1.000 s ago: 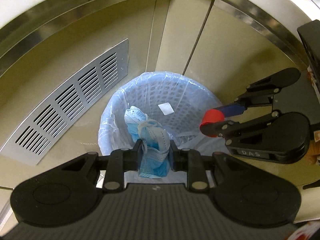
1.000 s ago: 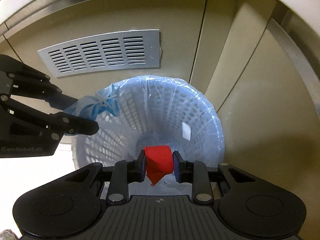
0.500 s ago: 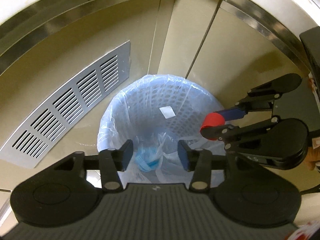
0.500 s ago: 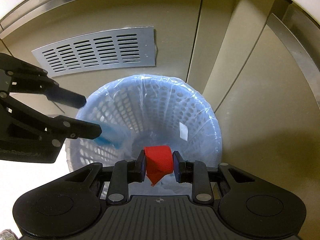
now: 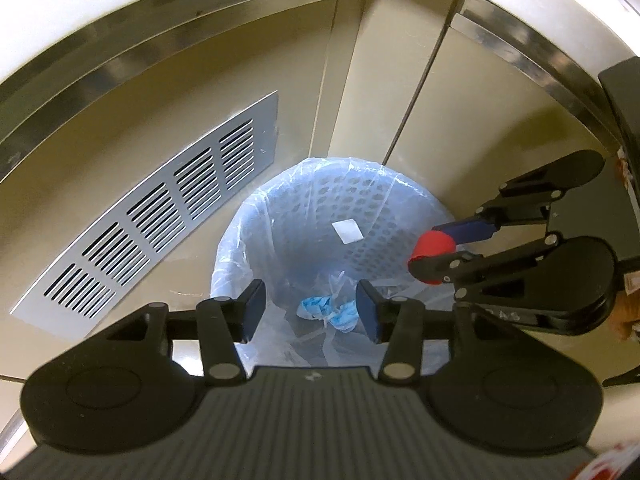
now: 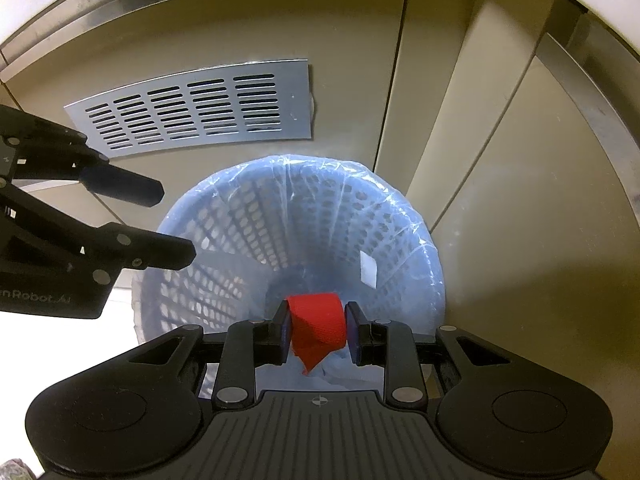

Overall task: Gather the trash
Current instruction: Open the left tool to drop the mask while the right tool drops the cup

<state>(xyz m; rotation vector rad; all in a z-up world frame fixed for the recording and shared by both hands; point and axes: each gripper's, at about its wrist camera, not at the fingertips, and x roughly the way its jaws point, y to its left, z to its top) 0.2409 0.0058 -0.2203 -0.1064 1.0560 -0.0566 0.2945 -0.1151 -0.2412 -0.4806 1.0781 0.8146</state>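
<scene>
Between the pads of the right tool [image 6: 317, 330], a small roll of red woven ribbon [image 6: 318, 326] sits clamped, its loose tail hanging below the pinch, poised over the mouth of the pale blue perforated plastic basket lined with a clear bag [image 6: 404, 216]. That roll looks light and soft, fabric that squashes rather than cracks, and my read is that its flat sides, where the pads are now, are the right hold; taken by the tail alone it would likely unwind. Down at the bottom of the liner lies the crumpled blue paper face mask [image 5: 330, 312], featherweight and limp. Above it the left tool [image 5: 311, 312] stands released, jaws parted with nothing between them, having just been opening. A small white sticker [image 5: 347, 231] clings to the basket's inner wall. Further out, a slotted silver metal vent grille [image 5: 160, 236] is set in the beige cabinet panel behind, with a brushed steel trim band [image 5: 168, 40] running above. One piece is in, one is left to let go, by my judgement.
</scene>
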